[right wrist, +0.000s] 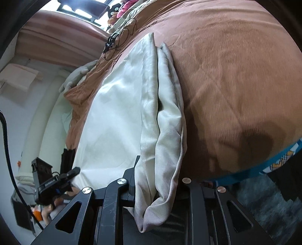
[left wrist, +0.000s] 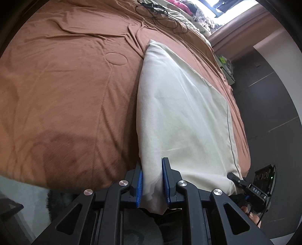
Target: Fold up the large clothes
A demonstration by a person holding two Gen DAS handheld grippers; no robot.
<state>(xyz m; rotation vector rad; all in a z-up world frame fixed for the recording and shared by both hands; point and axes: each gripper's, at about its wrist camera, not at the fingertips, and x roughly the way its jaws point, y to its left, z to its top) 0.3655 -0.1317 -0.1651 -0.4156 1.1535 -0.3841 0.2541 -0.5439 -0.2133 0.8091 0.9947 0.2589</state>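
Cream cloth point(left wrist: 181, 113) lies folded lengthwise on the brown bedspread point(left wrist: 66, 84), near edge lifted off the bed by both grippers. Left gripper point(left wrist: 152, 181): blue pads point(left wrist: 140, 185) pinch a bunched corner of the cloth, fabric filling the gap and hanging out below the fingers. Right gripper point(right wrist: 156, 181): cloth draped thick over it, right finger fully buried, only the left finger's dark tip point(right wrist: 136, 165) shows; it looks clamped on the folded layers, but the contact itself is hidden. In the left view the other gripper's tip bites the cloth's near right corner, partly cut off by the frame edge. Far end of the cloth rests flat on the bed. Black cable tangle point(left wrist: 160, 11) at the head end, detail too small. Bed's near edge and the floor below are blurred.
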